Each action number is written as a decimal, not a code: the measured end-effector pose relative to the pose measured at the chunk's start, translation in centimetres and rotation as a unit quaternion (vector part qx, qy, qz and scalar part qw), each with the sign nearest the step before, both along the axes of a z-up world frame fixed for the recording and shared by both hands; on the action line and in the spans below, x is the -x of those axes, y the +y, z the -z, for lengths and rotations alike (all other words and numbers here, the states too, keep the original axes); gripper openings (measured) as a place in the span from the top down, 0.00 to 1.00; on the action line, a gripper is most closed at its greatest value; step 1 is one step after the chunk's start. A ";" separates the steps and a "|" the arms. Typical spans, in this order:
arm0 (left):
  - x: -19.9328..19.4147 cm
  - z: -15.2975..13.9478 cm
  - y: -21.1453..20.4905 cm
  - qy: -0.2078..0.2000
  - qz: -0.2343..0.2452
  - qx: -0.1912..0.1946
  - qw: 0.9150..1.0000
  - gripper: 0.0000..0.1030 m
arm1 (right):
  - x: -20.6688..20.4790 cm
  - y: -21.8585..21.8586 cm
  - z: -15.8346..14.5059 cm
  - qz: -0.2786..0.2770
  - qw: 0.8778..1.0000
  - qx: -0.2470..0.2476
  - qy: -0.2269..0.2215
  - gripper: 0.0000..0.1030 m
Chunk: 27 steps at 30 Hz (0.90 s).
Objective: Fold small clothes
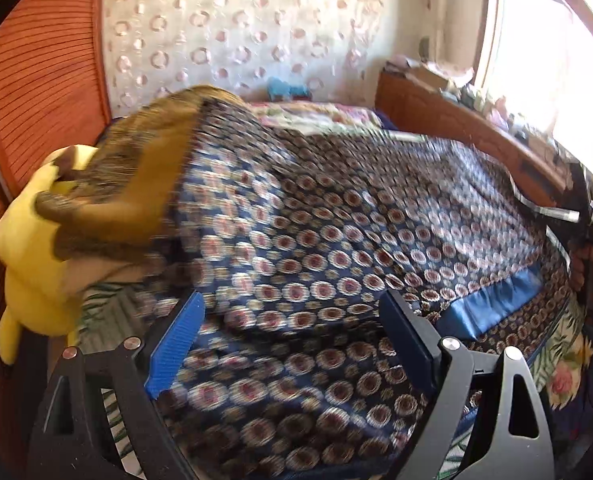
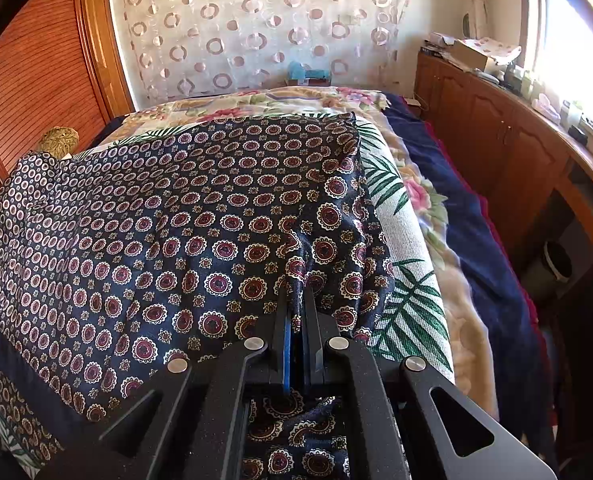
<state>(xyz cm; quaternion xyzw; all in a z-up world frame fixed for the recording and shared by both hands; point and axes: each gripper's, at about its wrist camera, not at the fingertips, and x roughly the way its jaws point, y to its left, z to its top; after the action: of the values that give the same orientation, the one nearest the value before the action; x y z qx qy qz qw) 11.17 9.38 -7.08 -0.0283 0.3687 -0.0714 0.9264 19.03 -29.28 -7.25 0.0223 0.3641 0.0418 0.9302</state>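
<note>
A silky navy medallion-print scarf [image 2: 200,224] drapes across the bed [image 2: 412,224], its bunched edge pinched between the right gripper [image 2: 299,312] jaws. The left gripper [image 1: 292,344] jaws gape above it, beside a yellow plush toy [image 1: 28,248].

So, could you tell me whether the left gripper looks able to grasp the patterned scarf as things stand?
Probably yes: the left gripper is open right over the patterned scarf, with nothing between its fingers and the fabric, while the right gripper pinches another edge.
</note>
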 end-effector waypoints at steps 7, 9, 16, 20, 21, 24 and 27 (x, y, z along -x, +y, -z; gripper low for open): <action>0.0 -1.6 2.4 -0.037 -0.042 -0.010 0.998 0.32 | 0.0 0.0 0.0 0.000 1.000 0.000 0.000 0.97; -0.5 -1.5 2.5 -0.042 -0.051 -0.019 0.998 0.35 | 0.0 0.0 0.0 0.000 1.000 0.000 0.000 0.97; -2.8 -0.7 2.2 -0.028 -0.040 -0.039 0.998 0.83 | 0.0 0.0 0.0 0.000 1.000 0.001 0.000 0.97; -3.6 -0.3 1.9 -0.021 -0.049 -0.058 0.997 0.86 | 0.0 0.0 0.0 0.000 1.000 0.000 0.000 0.97; -3.8 -0.3 1.9 -0.020 -0.052 -0.063 0.996 0.86 | 0.0 0.0 0.0 0.000 1.000 0.000 0.000 0.97; -3.9 -0.3 1.6 -0.022 -0.044 -0.068 0.996 0.96 | 0.0 0.0 0.0 0.000 1.000 0.000 0.000 0.97; -3.6 -0.7 1.4 -0.032 -0.048 -0.073 0.996 0.96 | 0.0 0.0 0.0 0.000 1.000 -0.001 0.000 0.97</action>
<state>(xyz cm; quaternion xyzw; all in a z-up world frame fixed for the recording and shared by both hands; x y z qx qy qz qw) 14.81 10.80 -6.38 0.0239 0.3409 -0.0003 0.9398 19.00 -29.27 -7.27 0.0231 0.3643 0.0421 0.9301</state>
